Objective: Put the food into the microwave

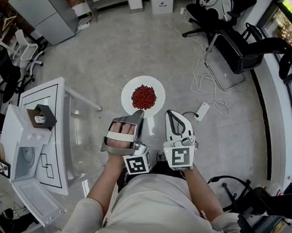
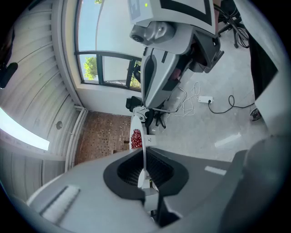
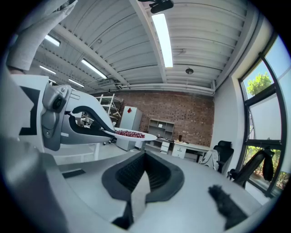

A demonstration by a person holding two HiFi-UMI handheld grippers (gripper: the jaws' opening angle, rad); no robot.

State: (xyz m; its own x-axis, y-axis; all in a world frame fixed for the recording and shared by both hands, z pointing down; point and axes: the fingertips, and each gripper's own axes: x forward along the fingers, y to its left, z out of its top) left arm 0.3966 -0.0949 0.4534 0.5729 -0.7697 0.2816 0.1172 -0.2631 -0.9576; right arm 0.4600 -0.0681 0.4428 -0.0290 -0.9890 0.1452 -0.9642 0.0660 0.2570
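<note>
A white plate (image 1: 155, 91) with a heap of red food (image 1: 143, 97) hangs level over the floor in front of me. My left gripper (image 1: 137, 115) is shut on its near rim. In the left gripper view the plate (image 2: 144, 157) runs edge-on between the jaws, with the red food (image 2: 136, 139) beyond. My right gripper (image 1: 174, 115) is just to the right of the plate, shut and empty. In the right gripper view its jaws (image 3: 142, 175) are pressed together, and the plate (image 3: 136, 135) shows at the left. A white microwave (image 1: 23, 146) stands far left.
The microwave sits on a white table (image 1: 56, 101) with black lines, and a dark box (image 1: 41, 116) lies on its top. Black office chairs (image 1: 242, 48) stand at the upper right. White cables and a power strip (image 1: 202, 111) lie on the grey floor.
</note>
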